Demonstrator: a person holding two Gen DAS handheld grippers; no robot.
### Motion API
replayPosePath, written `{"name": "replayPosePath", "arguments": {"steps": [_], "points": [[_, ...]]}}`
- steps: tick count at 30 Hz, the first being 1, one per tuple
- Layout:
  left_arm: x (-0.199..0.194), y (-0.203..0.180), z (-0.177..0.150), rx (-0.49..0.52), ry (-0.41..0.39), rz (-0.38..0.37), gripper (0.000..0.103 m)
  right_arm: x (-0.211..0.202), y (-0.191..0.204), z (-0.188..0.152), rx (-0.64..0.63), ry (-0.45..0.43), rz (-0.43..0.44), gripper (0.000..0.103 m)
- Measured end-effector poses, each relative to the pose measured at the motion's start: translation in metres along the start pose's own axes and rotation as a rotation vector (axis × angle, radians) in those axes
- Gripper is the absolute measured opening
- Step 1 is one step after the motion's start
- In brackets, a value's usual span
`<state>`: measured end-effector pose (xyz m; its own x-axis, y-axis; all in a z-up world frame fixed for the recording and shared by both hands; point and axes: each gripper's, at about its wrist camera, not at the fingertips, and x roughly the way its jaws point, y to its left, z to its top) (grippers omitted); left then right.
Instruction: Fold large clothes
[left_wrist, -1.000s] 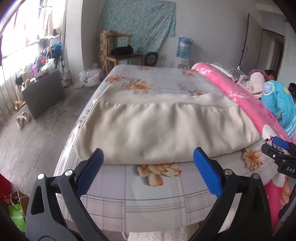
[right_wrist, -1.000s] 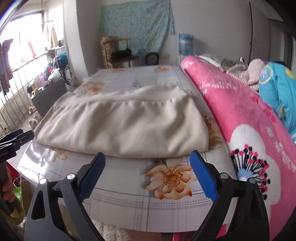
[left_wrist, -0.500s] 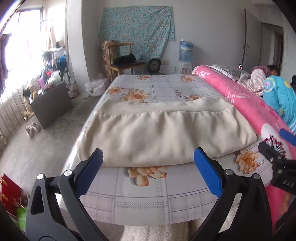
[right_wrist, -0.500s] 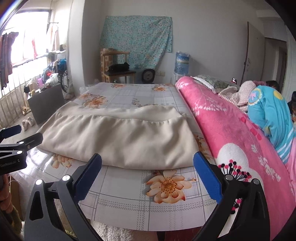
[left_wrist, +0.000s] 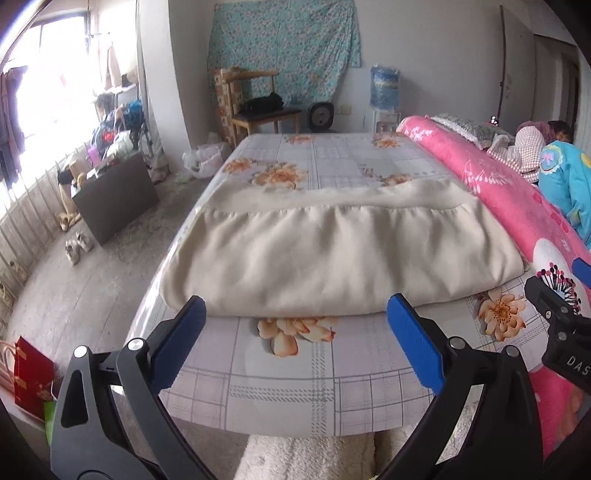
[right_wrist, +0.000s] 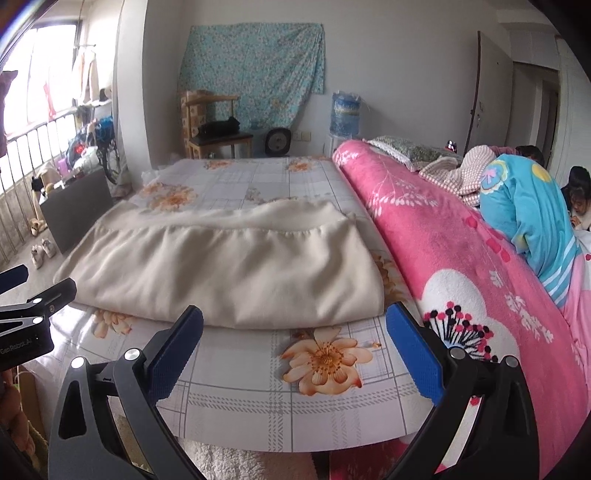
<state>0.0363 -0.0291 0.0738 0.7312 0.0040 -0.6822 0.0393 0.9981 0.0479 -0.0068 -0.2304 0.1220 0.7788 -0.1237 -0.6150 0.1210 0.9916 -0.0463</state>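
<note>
My left gripper (left_wrist: 295, 332) jaws spread wide, nothing in them. My right gripper (right_wrist: 293, 332) same: wide, empty. Folded cream garment (left_wrist: 332, 258) lies flat on the floral bed sheet (left_wrist: 314, 387), just ahead of both jaw pairs, not touching either. Left view: garment centred between my jaws, its left edge near the bed side, dark box (left_wrist: 114, 195) and shoes (left_wrist: 77, 243) on the floor far left. Right view only: garment's right end just beside the pink blanket (right_wrist: 461, 266), blue clothing (right_wrist: 532, 206) piled beyond it, off my right jaw.
</note>
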Motion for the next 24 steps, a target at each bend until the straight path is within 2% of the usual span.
{"name": "replayPosePath", "arguments": {"steps": [6, 9, 17, 24], "points": [[0.024, 0.002, -0.012, -0.053, 0.134, 0.088, 0.095, 0.011, -0.001, -0.007, 0.021, 0.091, 0.029, 0.097], [0.029, 0.002, -0.018, -0.071, 0.173, 0.061, 0.095, 0.015, 0.000, -0.008, 0.023, 0.120, 0.035, 0.097], [0.025, -0.002, -0.015, -0.056, 0.170, 0.014, 0.095, 0.025, 0.010, -0.010, 0.014, 0.156, 0.060, 0.097], [0.024, -0.004, -0.010, -0.049, 0.160, 0.012, 0.095, 0.032, 0.019, -0.013, 0.001, 0.186, 0.073, 0.097]]}}
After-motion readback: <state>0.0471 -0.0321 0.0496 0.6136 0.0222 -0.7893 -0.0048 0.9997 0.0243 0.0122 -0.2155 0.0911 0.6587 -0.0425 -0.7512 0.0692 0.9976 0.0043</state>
